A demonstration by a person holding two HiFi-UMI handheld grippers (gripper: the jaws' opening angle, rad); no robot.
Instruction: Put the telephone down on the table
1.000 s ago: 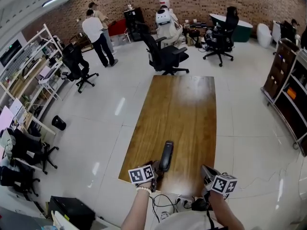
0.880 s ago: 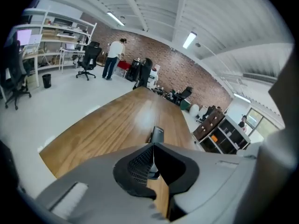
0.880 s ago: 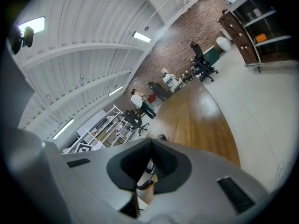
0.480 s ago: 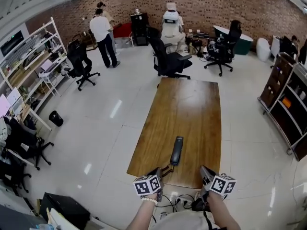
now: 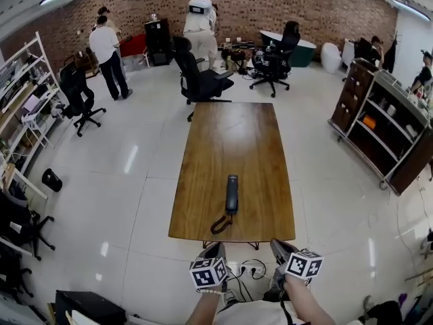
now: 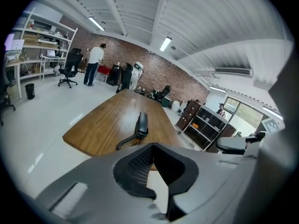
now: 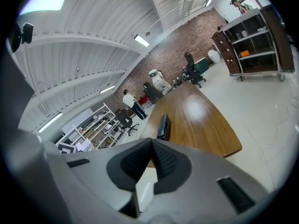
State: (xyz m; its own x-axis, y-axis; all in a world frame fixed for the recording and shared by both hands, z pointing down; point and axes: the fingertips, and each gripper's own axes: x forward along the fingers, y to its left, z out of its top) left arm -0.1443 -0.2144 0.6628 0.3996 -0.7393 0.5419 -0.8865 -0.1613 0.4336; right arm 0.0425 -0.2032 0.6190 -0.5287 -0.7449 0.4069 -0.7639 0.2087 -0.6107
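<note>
the black telephone handset [image 5: 232, 193] lies flat on the wooden table [image 5: 223, 134], close to the near edge and about midway between the side edges, lengthwise along the table. its coiled cord [image 5: 220, 223] curls toward the near edge. both claws hang beyond that edge, apart from the handset: the left claw [image 5: 215, 250] is pressed together and empty, and the right claw [image 5: 279, 246] is likewise closed on nothing.

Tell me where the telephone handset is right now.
In the head view the telephone handset lies on the wooden table, near the end nearest the camera and about midway across, with its coiled cord trailing to that edge.
</note>
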